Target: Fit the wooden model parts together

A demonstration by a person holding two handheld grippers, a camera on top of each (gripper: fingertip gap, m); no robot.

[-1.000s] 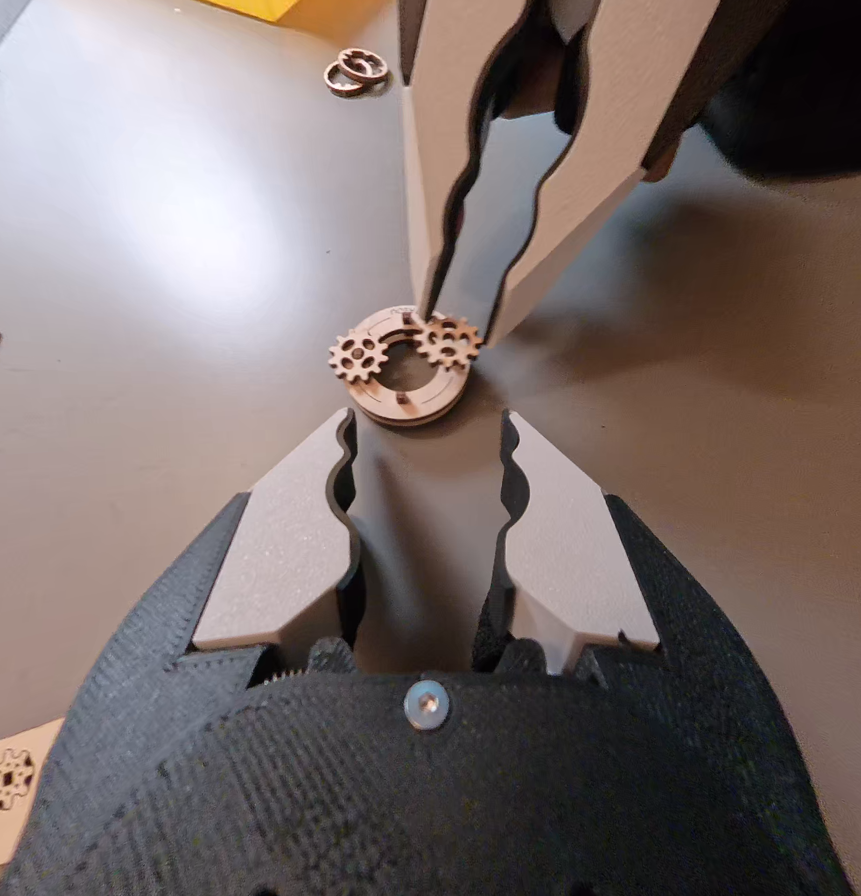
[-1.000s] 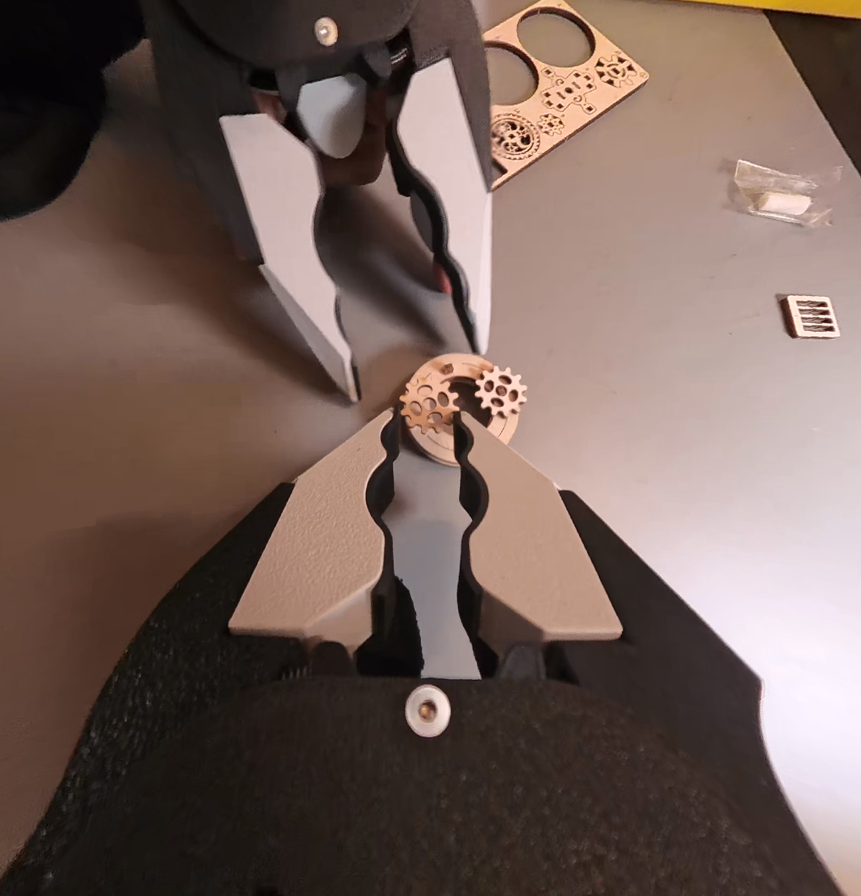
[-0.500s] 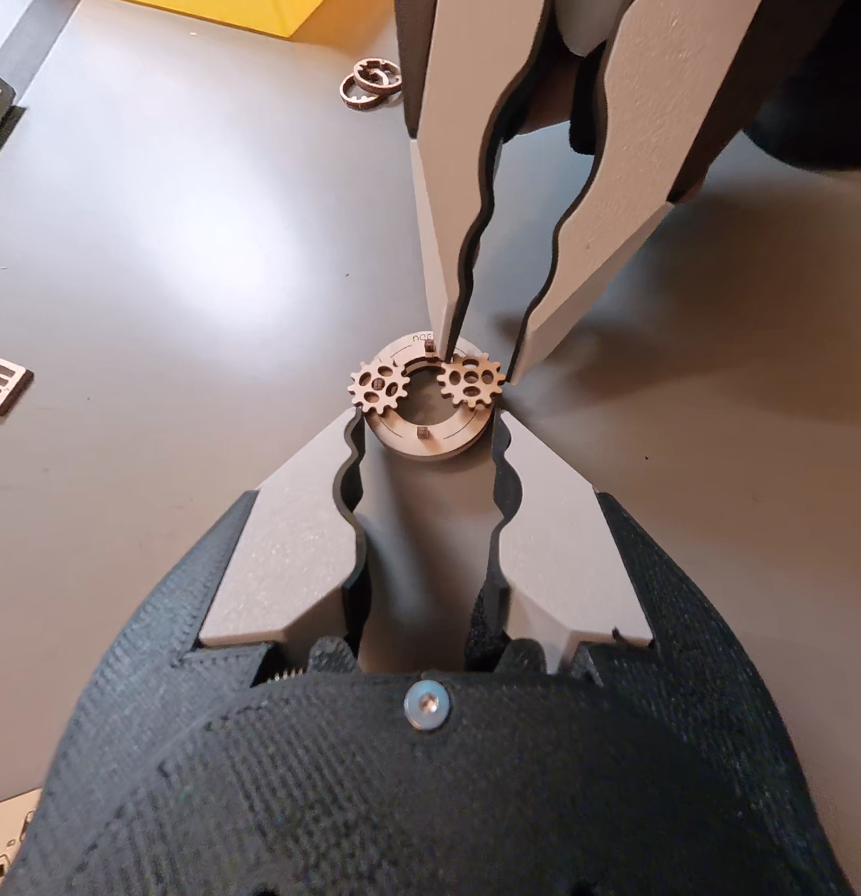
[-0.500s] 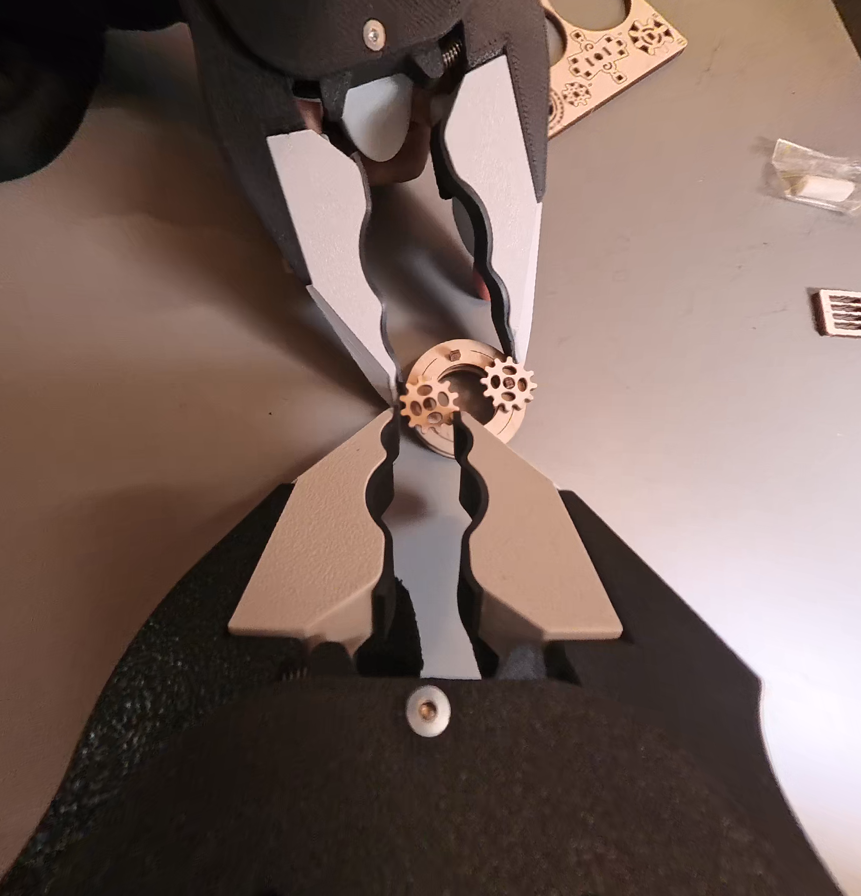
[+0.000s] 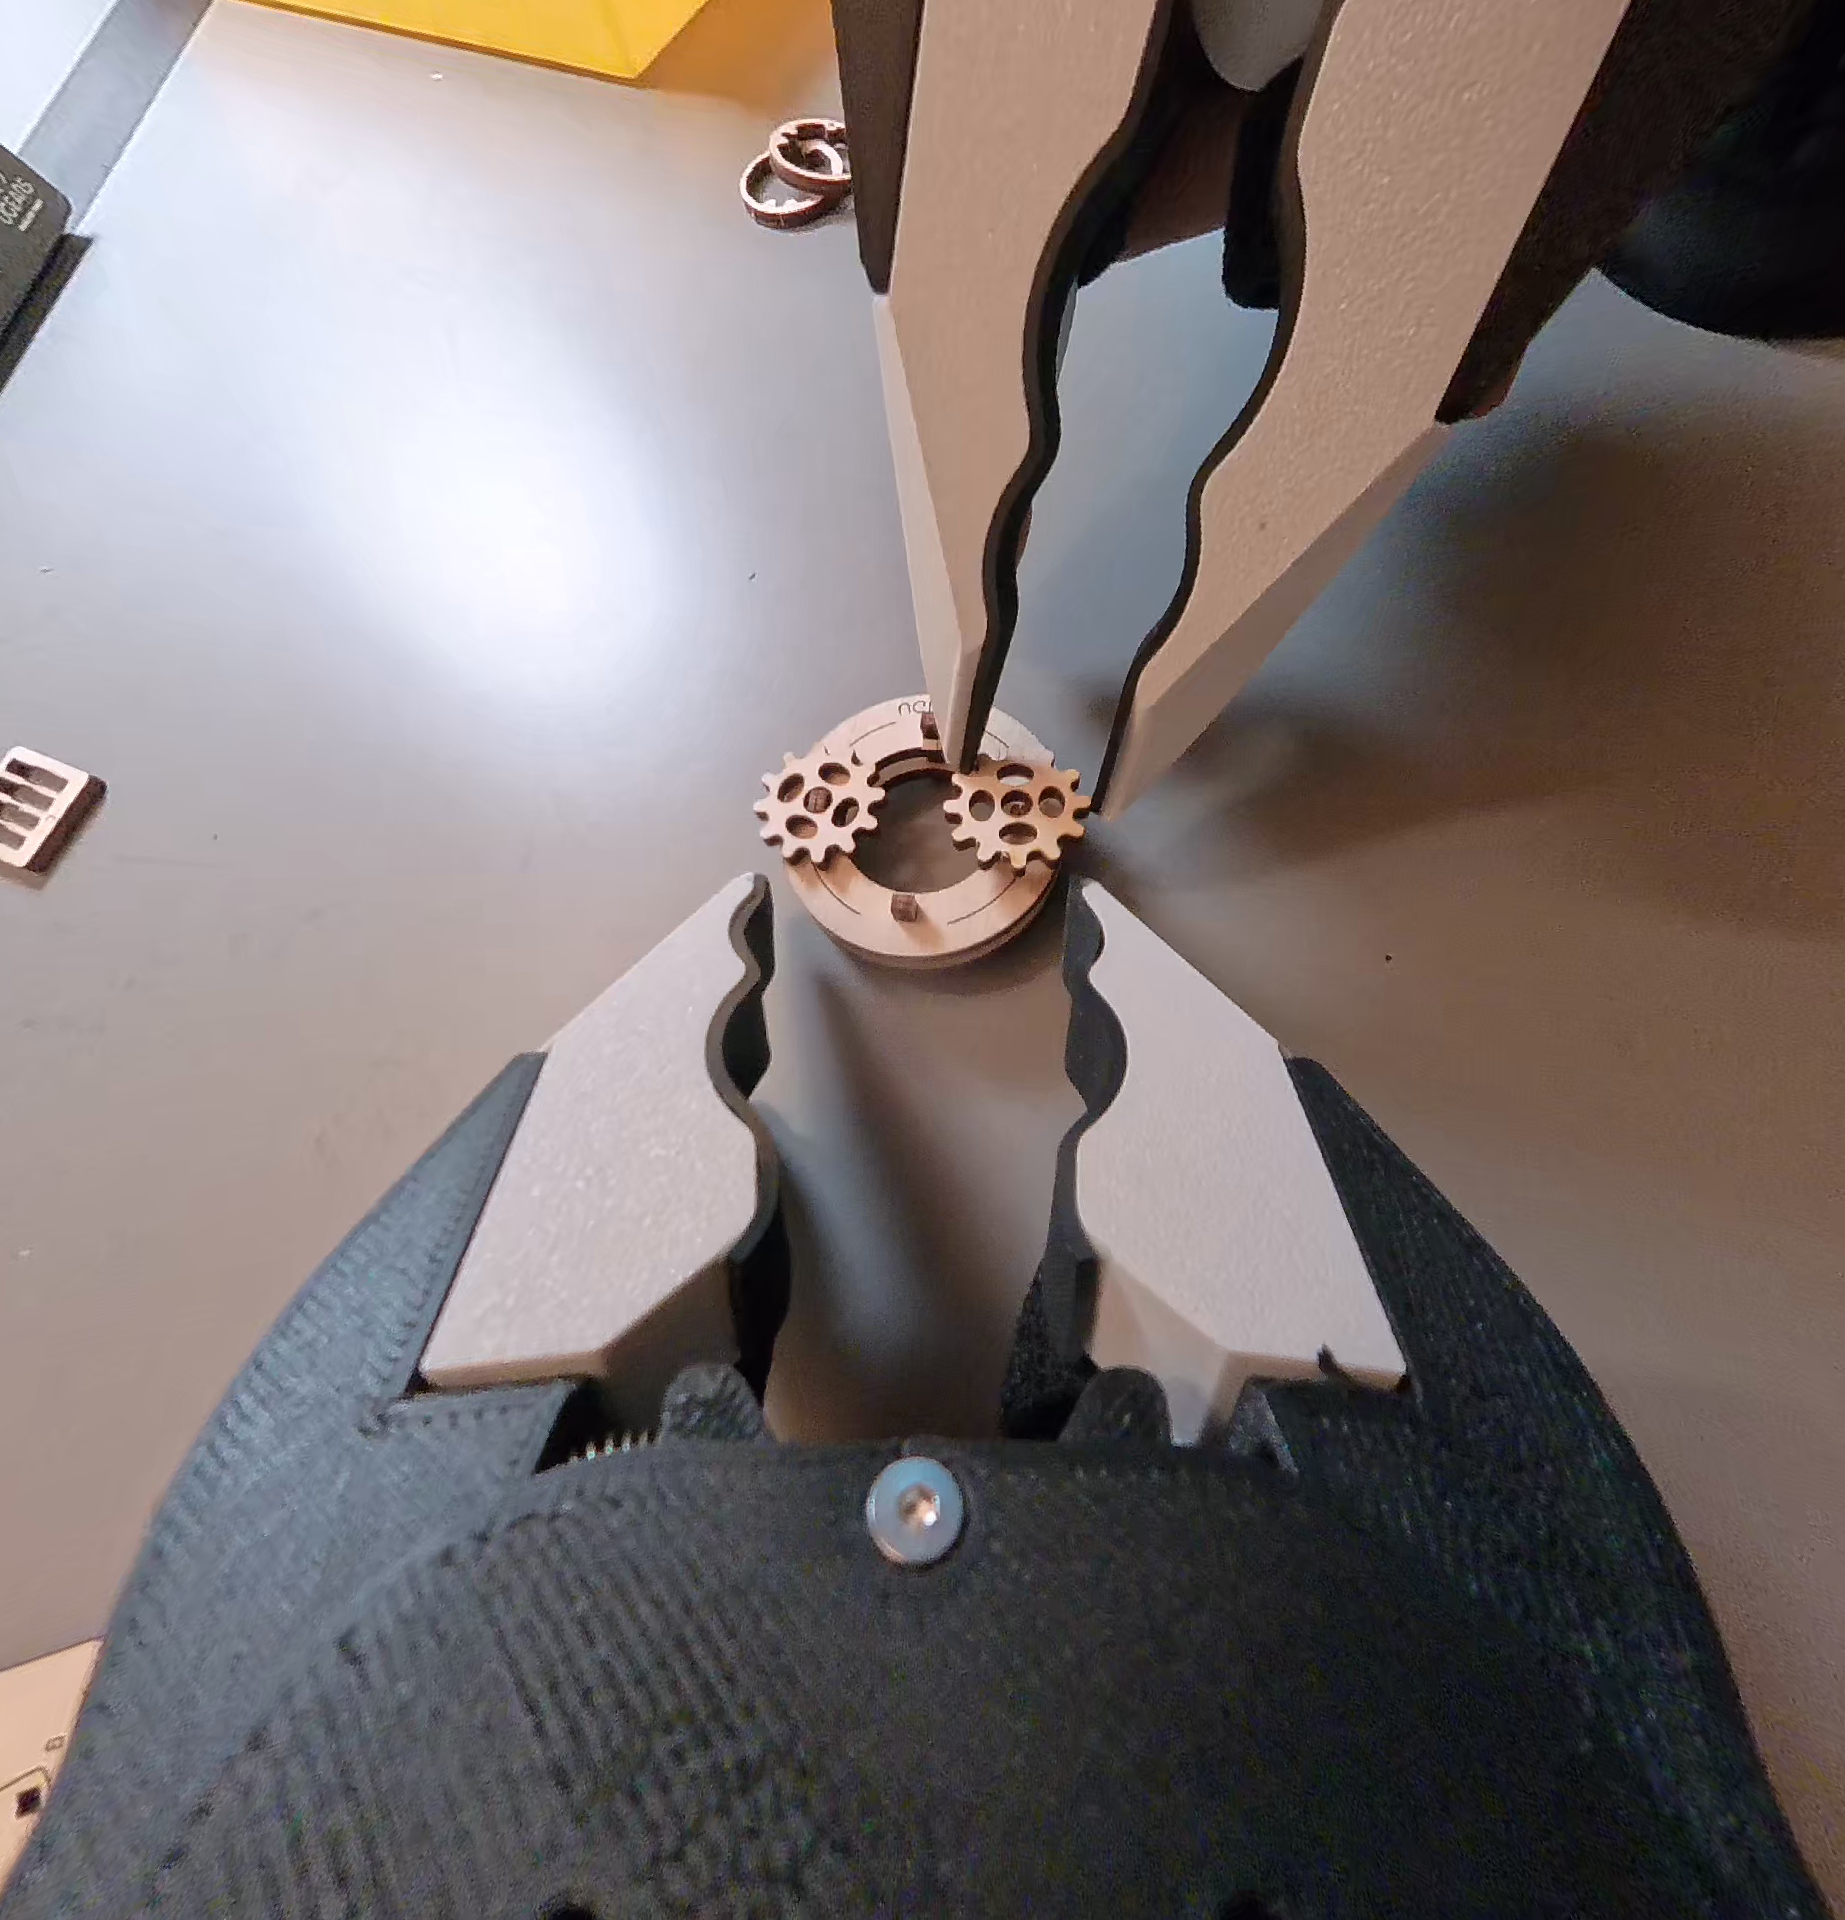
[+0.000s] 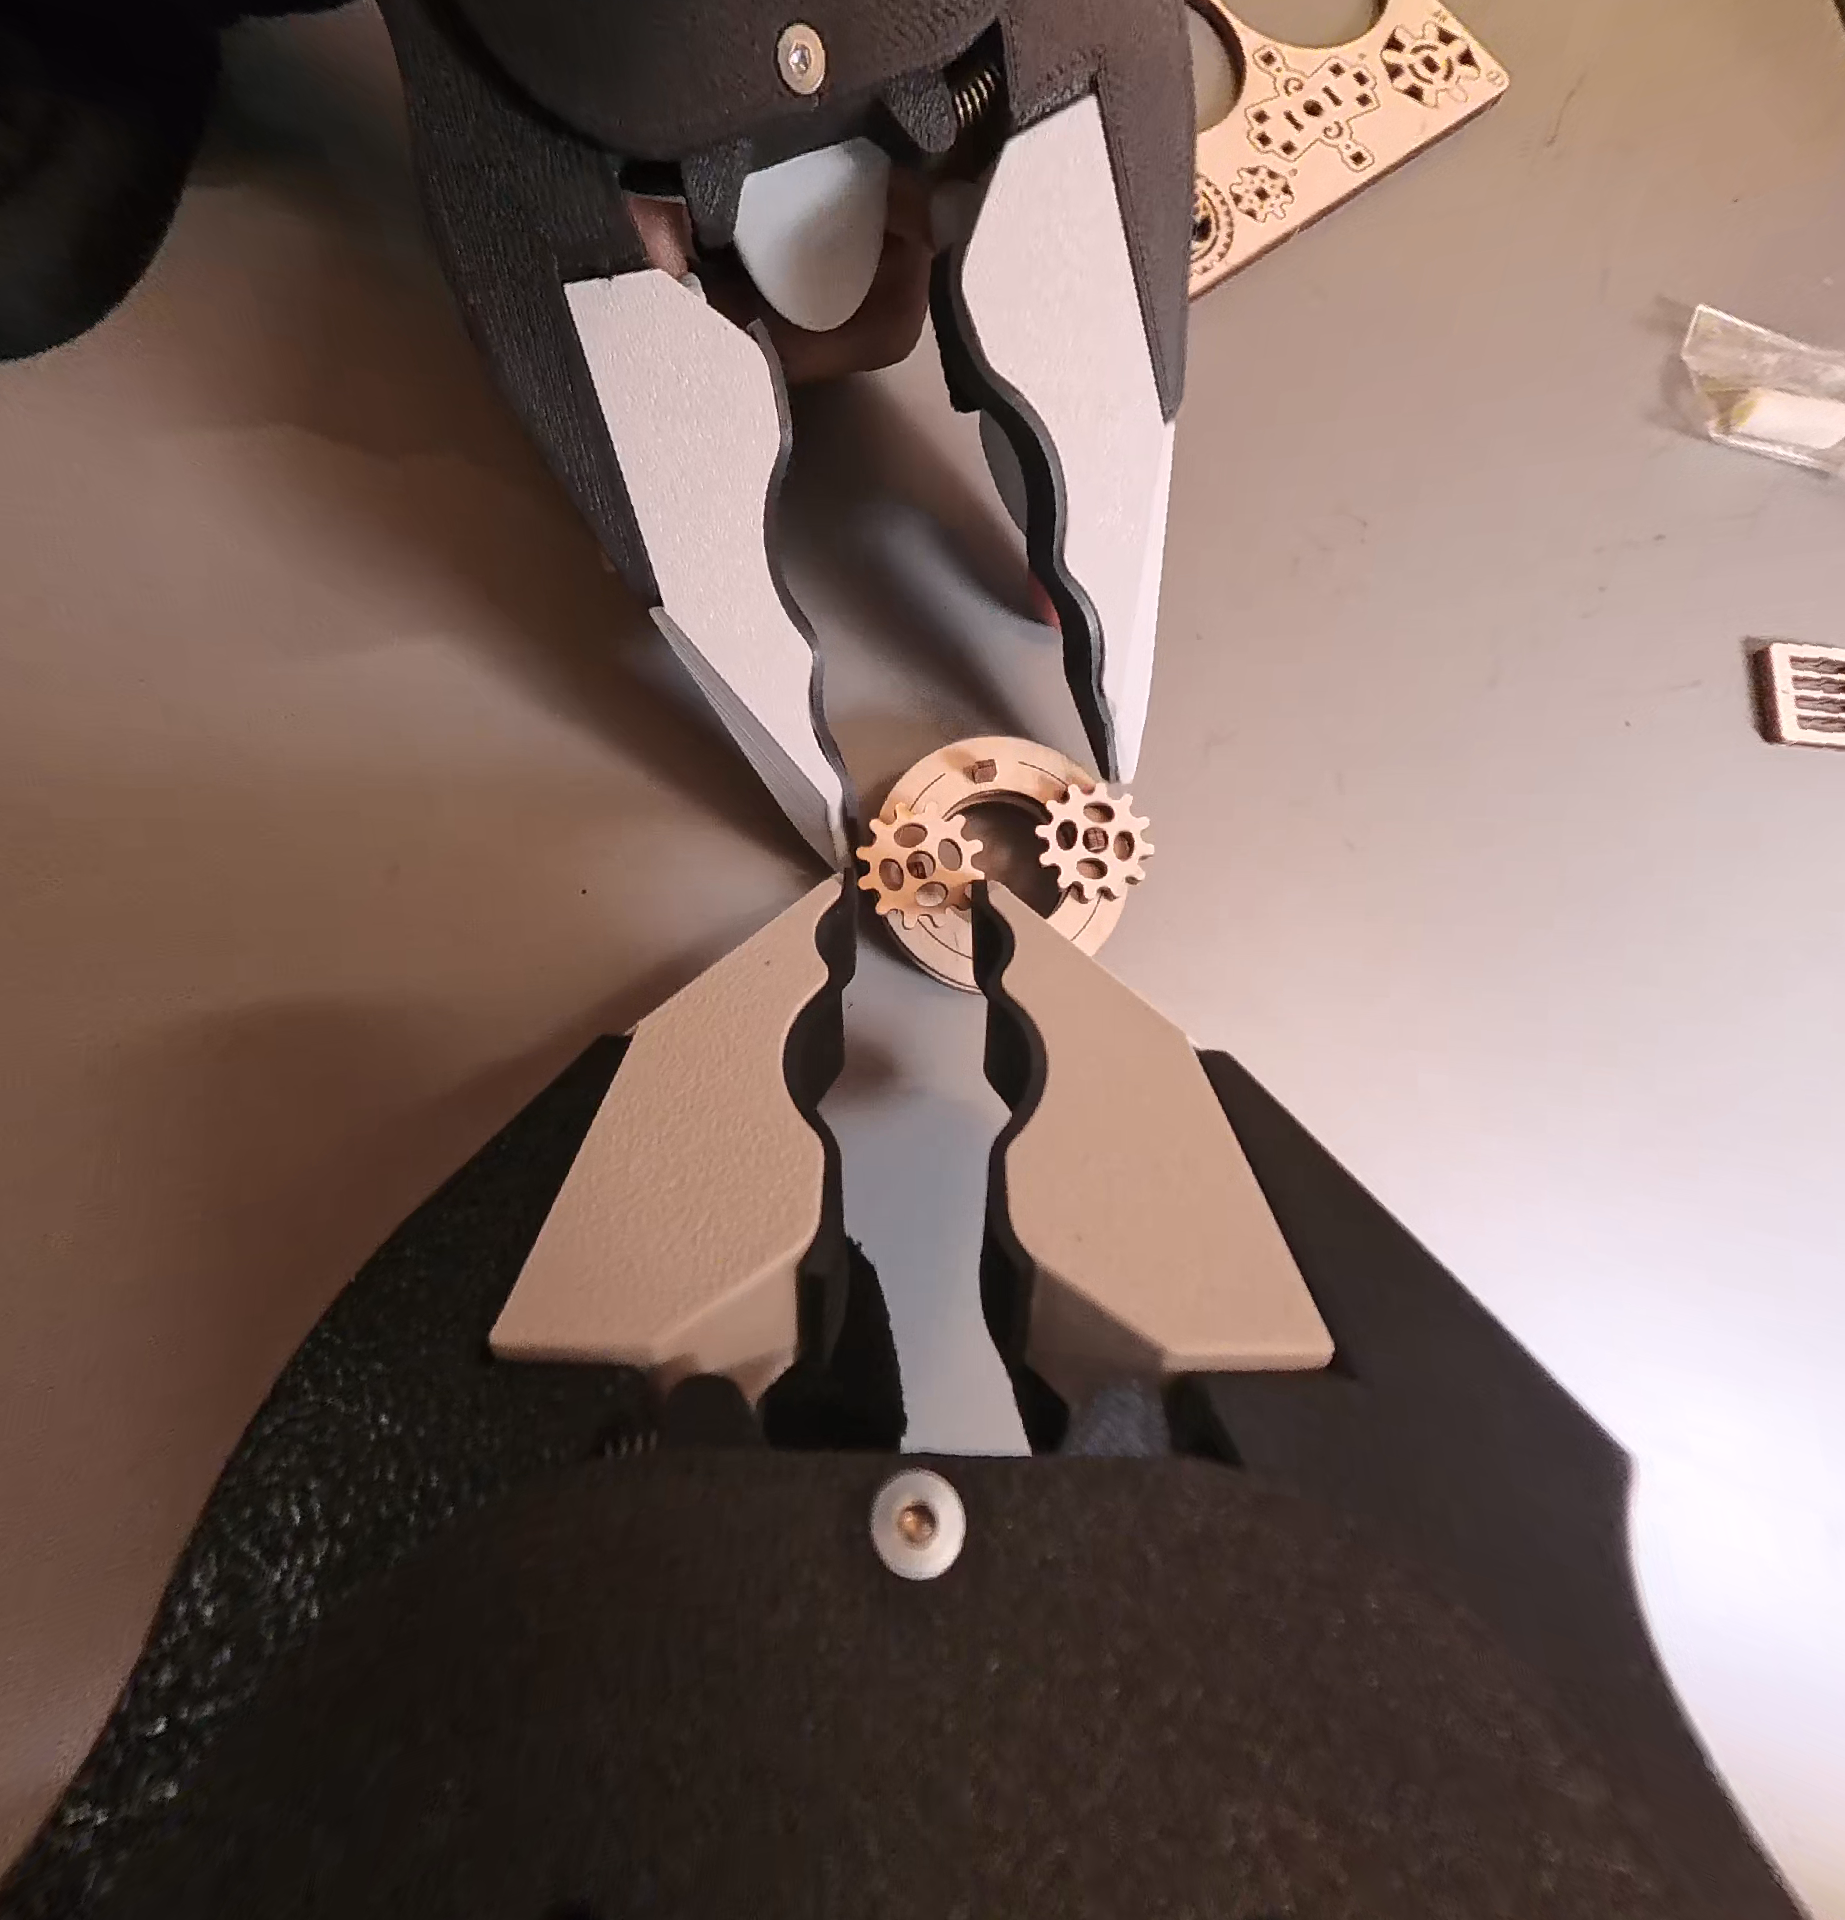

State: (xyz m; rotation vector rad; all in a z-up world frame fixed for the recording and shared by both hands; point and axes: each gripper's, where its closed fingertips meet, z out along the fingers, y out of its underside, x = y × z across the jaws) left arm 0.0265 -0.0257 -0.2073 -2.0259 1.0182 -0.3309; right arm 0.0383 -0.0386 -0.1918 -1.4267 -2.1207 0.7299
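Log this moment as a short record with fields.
base: wooden ring flat on grey table
gears: two on the ring, left gear, right gear
left tool: open, tips flanking the ring
right tool: part-closed astride right gear; grip unclear
spare parts: slotted piece, cut-out sheet

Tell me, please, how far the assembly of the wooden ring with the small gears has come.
Done: two small wooden gears sit on the round wooden ring base; the second looks slightly tilted in the right wrist view. In hand: the right gripper straddles that gear, jaws apart, while the left gripper, open, brackets the base. Left: the ring's other pegs are bare, and parts remain in the wooden cut-out sheet.
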